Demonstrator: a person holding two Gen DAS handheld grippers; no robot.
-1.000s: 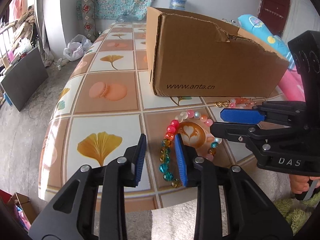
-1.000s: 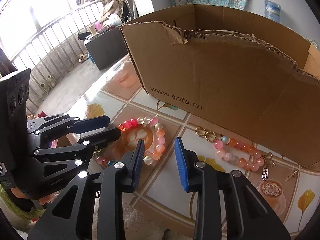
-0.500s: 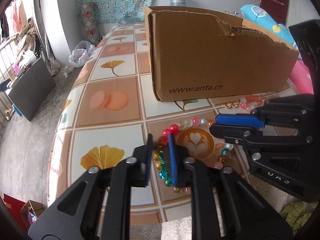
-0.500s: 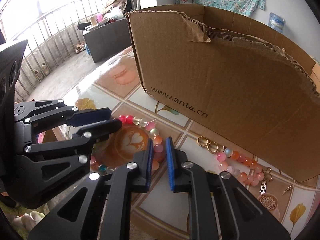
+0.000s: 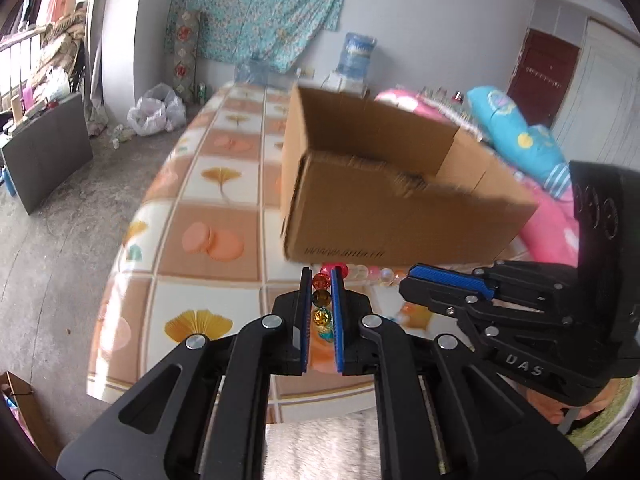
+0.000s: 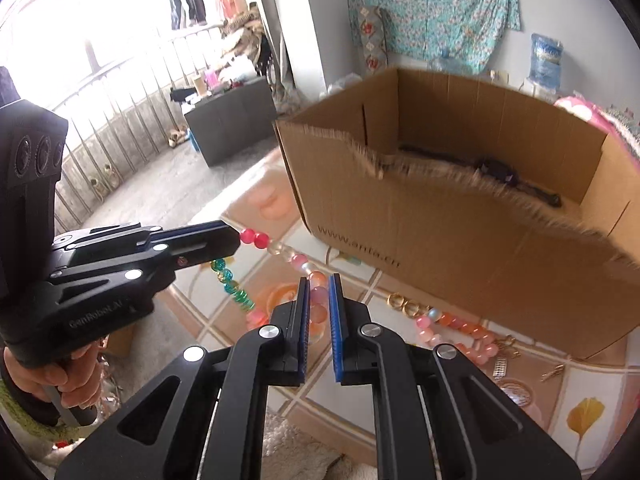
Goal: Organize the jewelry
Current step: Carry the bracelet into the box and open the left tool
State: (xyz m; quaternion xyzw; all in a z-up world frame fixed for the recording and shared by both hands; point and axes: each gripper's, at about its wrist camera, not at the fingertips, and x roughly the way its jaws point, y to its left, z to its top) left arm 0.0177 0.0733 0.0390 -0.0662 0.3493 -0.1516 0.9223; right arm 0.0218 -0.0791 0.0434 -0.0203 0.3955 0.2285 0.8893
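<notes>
A bracelet (image 6: 276, 246) of red, pale pink, amber and teal beads hangs above the tiled table, stretched between both grippers. My left gripper (image 5: 321, 277) has red and amber beads (image 5: 320, 298) pinched between its blue pads, and its jaws are still closing on them. My right gripper (image 6: 319, 282) is shut on the pink and orange beads (image 6: 318, 300) of the same bracelet. In the left wrist view the right gripper (image 5: 409, 278) comes in from the right. In the right wrist view the left gripper (image 6: 237, 237) reaches in from the left. An open cardboard box (image 6: 440, 232) stands just behind.
On the table by the box front lie gold rings (image 6: 402, 304), a pink and orange bead bracelet (image 6: 456, 324) and small metal pendants (image 6: 500, 368). A dark item (image 6: 496, 170) lies inside the box. A white fluffy cloth (image 5: 320, 448) is at the near edge.
Both grippers closed on opposite sides of the bracelet and then rose, lifting it off the table. The box top and inside have come into view.
</notes>
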